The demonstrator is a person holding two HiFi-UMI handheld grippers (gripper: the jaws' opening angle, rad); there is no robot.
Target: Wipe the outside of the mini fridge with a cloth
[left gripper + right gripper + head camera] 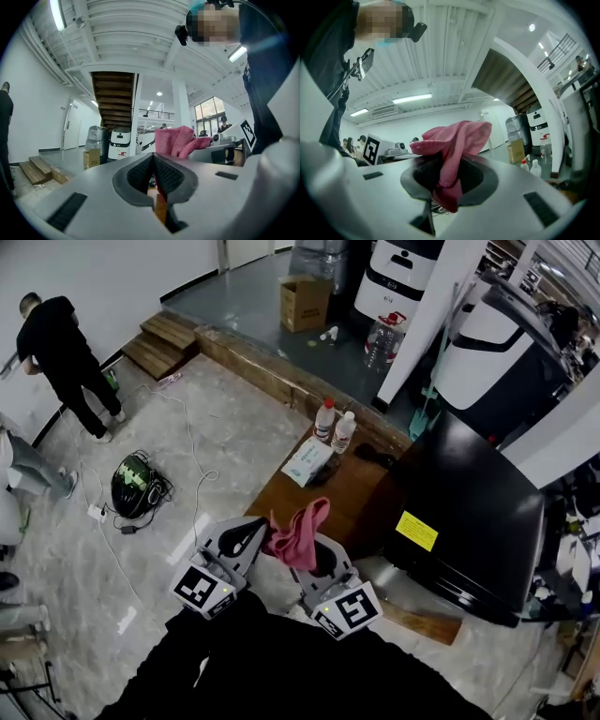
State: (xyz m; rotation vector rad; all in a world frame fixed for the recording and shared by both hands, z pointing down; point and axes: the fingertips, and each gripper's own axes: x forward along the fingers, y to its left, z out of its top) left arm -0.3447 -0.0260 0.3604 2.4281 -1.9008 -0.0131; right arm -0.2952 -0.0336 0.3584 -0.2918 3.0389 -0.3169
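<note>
My right claw (445, 168) is clamped on the pink cloth (454, 138), which bunches up above the pads and hangs a little below them. My left claw (153, 157) has its pads pressed together with nothing caught that I can make out; the cloth sits just beyond its tips. In the head view both claws are held close together over the near end of a low wooden worktop (352, 495), clear of the mini fridge (469, 493).

The fridge is black and stands at the right end of the worktop, with a yellow label (417, 531) on the side facing me. Nothing stands between the cloth and that side. Farther along the worktop lie a flat pack of wipes (307, 461), two small bottles (324, 418) with red caps standing side by side, and a dark item (375, 456) I cannot identify.

The floor (234, 427) is pale marble-like tile. On it, to the left, are a dark helmet (136, 484) and loose white cables (187, 442). A wooden curb (281, 376) edges a raised grey area that holds a cardboard box (305, 301) and a large water bottle (380, 341). Wooden steps (164, 338) sit by the white wall, where a person in black (61, 352) stands. White machines (487, 357) stand behind the fridge.
</note>
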